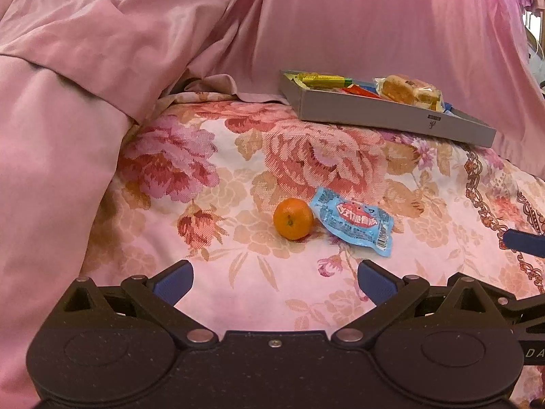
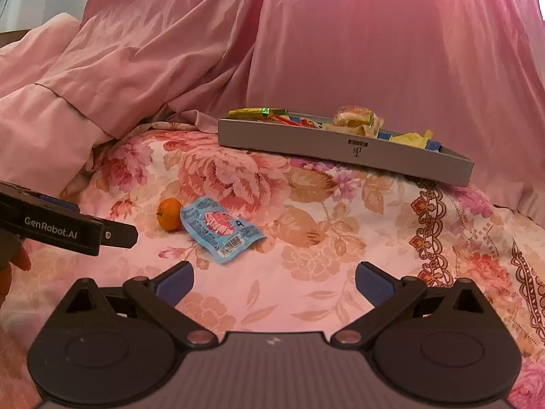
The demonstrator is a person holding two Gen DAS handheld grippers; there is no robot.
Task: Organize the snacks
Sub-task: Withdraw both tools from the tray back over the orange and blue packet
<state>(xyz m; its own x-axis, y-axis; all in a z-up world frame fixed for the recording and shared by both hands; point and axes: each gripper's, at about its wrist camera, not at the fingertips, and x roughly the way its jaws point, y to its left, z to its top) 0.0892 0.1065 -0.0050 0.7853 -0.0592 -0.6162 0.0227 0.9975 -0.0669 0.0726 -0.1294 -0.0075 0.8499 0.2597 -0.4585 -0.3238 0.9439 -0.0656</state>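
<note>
A small orange (image 1: 293, 218) (image 2: 169, 214) lies on the floral bedspread, touching a light blue snack packet (image 1: 354, 222) (image 2: 219, 228) on its right. Farther back sits a shallow grey box (image 1: 374, 110) (image 2: 306, 143) with a wrapped bun (image 1: 408, 92) (image 2: 354, 119) and several coloured packets inside. My left gripper (image 1: 275, 281) is open, low over the bedspread, short of the orange, with nothing between its blue pads. My right gripper (image 2: 274, 281) is open too, short and right of the packet, nothing in it. The left gripper's black body (image 2: 68, 228) shows at the left edge of the right wrist view.
Rumpled pink bedding (image 1: 102, 68) (image 2: 136, 61) piles up on the left and behind the box. A blue fingertip of the right gripper (image 1: 524, 242) pokes in at the right edge of the left wrist view. A hand (image 2: 10, 269) holds the left gripper.
</note>
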